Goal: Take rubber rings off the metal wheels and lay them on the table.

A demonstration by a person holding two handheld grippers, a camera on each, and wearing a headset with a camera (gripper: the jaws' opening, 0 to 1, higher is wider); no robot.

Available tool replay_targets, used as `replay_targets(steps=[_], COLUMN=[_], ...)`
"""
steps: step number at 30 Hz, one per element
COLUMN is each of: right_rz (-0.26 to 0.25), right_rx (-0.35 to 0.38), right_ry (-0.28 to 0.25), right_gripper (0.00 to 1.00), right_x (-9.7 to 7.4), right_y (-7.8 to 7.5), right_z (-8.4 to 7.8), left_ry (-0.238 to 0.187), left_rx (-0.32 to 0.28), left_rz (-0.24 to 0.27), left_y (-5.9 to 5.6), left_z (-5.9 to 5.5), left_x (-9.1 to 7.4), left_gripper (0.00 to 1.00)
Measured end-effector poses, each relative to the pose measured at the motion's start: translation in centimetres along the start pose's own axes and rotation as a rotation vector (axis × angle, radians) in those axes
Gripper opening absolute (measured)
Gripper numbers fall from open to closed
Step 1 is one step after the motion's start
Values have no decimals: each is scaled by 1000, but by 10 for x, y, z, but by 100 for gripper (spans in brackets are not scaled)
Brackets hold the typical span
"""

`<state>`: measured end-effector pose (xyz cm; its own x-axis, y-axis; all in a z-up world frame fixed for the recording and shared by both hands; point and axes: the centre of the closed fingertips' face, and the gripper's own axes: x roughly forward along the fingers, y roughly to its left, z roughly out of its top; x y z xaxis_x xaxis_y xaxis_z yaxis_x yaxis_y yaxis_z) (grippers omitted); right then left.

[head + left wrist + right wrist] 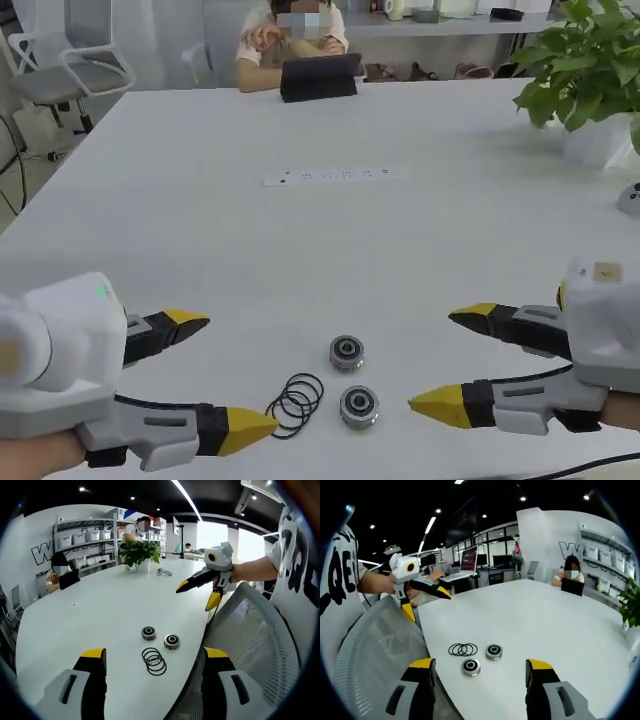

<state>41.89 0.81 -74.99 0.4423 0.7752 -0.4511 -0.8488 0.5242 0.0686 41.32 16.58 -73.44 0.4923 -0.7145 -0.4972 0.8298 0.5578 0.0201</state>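
Two small metal wheels point(346, 351) point(359, 405) lie flat on the white table point(300, 250) near its front edge. Beside them to the left lies a loose pile of several thin black rubber rings point(296, 403). My left gripper point(238, 372) hovers open left of the rings with nothing between its yellow tips. Open and holding nothing too, my right gripper point(432, 360) hangs right of the wheels. From the left gripper view, the rings point(154, 661) and wheels point(148, 632) point(171, 641) lie ahead. The right gripper view has the wheels point(494, 651) point(471, 666) and rings point(463, 649) ahead.
A person sits at the far end behind a dark tablet point(319, 78). A potted plant point(585, 80) stands at the back right, and a white strip point(333, 176) lies mid-table. A mesh chair back point(255, 640) sits close behind the table's front edge.
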Motion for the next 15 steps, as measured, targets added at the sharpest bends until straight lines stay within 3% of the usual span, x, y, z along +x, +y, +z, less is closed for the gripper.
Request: replay_targets(steps=[15], right_rz=[-48], right_rx=[11], right_ry=[-7], right_gripper=[74], right_x=[-16], right_y=[-12], right_z=[-9], left_ry=[6], left_rx=[-3], left_rz=[28], left_y=[2], left_z=[-4], left_x=[-2], left_gripper=[77])
